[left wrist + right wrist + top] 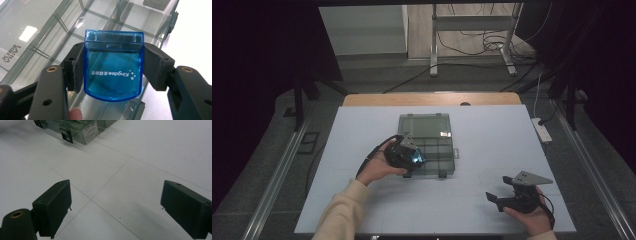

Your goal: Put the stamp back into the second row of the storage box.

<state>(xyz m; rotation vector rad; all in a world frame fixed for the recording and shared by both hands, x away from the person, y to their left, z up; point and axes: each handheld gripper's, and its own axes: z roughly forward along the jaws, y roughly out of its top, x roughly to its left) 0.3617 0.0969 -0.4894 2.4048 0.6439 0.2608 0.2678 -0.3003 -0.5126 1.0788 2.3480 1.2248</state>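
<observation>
**Operator:** Left gripper view first. My left tongs (113, 72) are closed on a small blue translucent case (114, 65), a pad pressing each side, its printed face toward the camera. It hangs directly over the clear compartment box (50, 35), above the near row of cells.

**Observer:** And the other hand?

**Operator:** My right tongs (115, 202) are spread wide with nothing between them, low over the white counter (150, 157), well apart from the box on its near right side. In the high view the right tongs (512, 196) rest at the counter's near edge, while the left tongs (408, 156) sit at the box's near left corner (427, 145).

**Observer:** What's in the box?

**Operator:** Every cell I can see through the walls looks empty, though the glare and the clear plastic make that a guess for the far ones. Its lid stands open behind it.

**Observer:** How would you place the case?

**Operator:** I judge the step is dropping it into one cell. I'd centre it between the dividers, keep it level, lower it until it nearly touches the floor, then part the pads just enough to let go without nudging a wall.
</observation>
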